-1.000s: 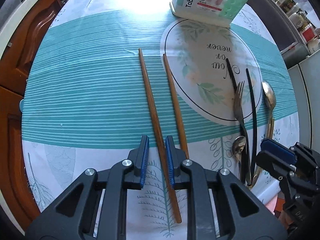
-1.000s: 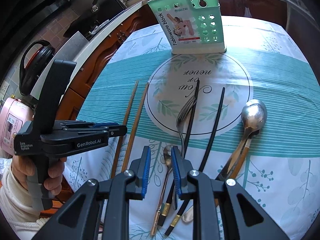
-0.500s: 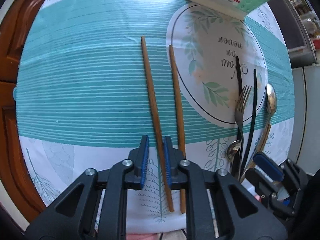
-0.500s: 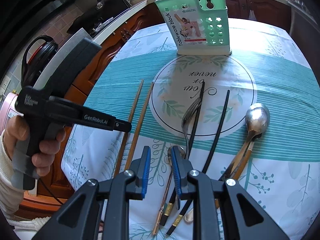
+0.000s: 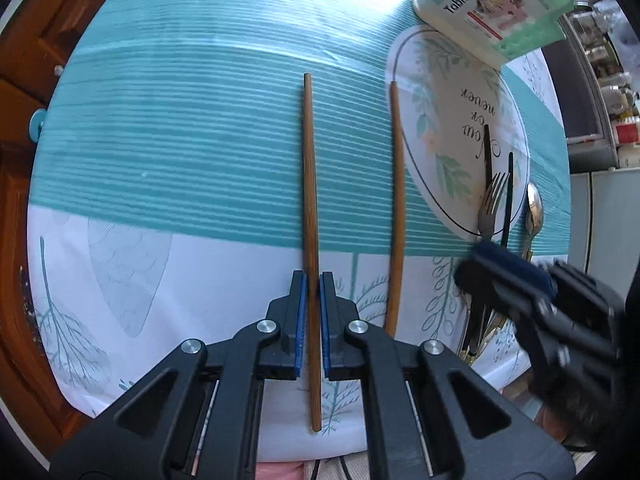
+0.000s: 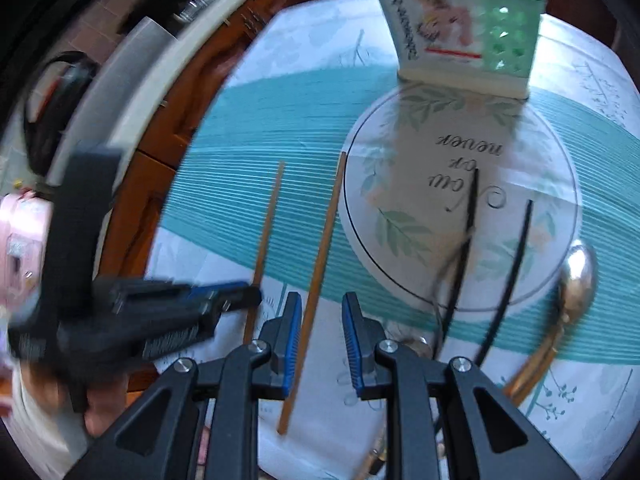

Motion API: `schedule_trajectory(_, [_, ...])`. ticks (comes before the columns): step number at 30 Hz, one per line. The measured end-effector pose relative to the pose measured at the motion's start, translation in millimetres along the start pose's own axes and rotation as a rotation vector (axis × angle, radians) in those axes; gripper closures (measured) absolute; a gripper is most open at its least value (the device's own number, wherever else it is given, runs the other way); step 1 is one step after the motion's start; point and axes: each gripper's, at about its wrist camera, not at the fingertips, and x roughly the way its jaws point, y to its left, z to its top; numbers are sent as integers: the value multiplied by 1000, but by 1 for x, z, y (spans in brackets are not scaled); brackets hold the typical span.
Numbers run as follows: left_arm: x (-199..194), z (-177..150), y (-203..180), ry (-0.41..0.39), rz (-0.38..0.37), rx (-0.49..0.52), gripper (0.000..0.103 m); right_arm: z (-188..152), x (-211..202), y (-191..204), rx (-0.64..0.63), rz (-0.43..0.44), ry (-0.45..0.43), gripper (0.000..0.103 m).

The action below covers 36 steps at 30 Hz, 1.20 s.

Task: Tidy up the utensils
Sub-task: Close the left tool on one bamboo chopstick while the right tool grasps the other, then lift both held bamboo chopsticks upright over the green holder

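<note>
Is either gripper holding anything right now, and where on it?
The left gripper pinches the left wooden chopstick toward its near end. The right gripper is open, straddling the other chopstick without gripping.

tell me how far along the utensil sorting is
Nothing is visibly moved yet: the fork, spoon and black chopsticks lie on the tablecloth. In hand: each gripper straddles one wooden chopstick, left gripper nearly closed, right gripper open. Left: everything into the green holder.

we count two wooden chopsticks (image 5: 310,216) (image 5: 397,208), two black chopsticks (image 6: 464,248) (image 6: 506,280), one fork (image 5: 491,208) — and one green holder (image 5: 496,4).
</note>
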Motion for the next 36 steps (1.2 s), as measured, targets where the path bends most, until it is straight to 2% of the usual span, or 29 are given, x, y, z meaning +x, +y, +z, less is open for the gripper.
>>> schedule_trajectory(2, [0, -12, 2, -12, -6, -14, 99, 12, 12, 8, 14, -35, 45, 82])
schedule_trajectory(8, [-5, -22, 19, -22, -46, -39, 99, 26, 41, 23, 5, -148, 137, 82])
schedule_trajectory(16, [-11, -25, 36, -24, -79, -48, 99, 30, 61, 42, -34, -267, 162, 83])
schedule_trajectory(20, [-11, -27, 37, -24, -85, -48, 99, 23, 70, 60, -133, -394, 155, 95])
schedule_trajectory(23, [-13, -29, 38, -27, -83, -43, 99, 21, 72, 62, -149, -384, 156, 97])
schedule_trajectory(26, [-16, -30, 35, -38, -96, -36, 99, 19, 64, 47, -104, -306, 160, 97])
schedule_trajectory(29, [-27, -31, 29, -89, -120, -21, 99, 15, 50, 26, -37, -207, 143, 97])
schedule_trajectory(33, [-53, -34, 15, -203, -123, 29, 99, 4, 17, 13, -3, -98, 20, 97])
schedule_trajectory(36, [-75, -38, -1, -297, -100, 83, 99, -5, -22, 7, -5, -30, -117, 97])
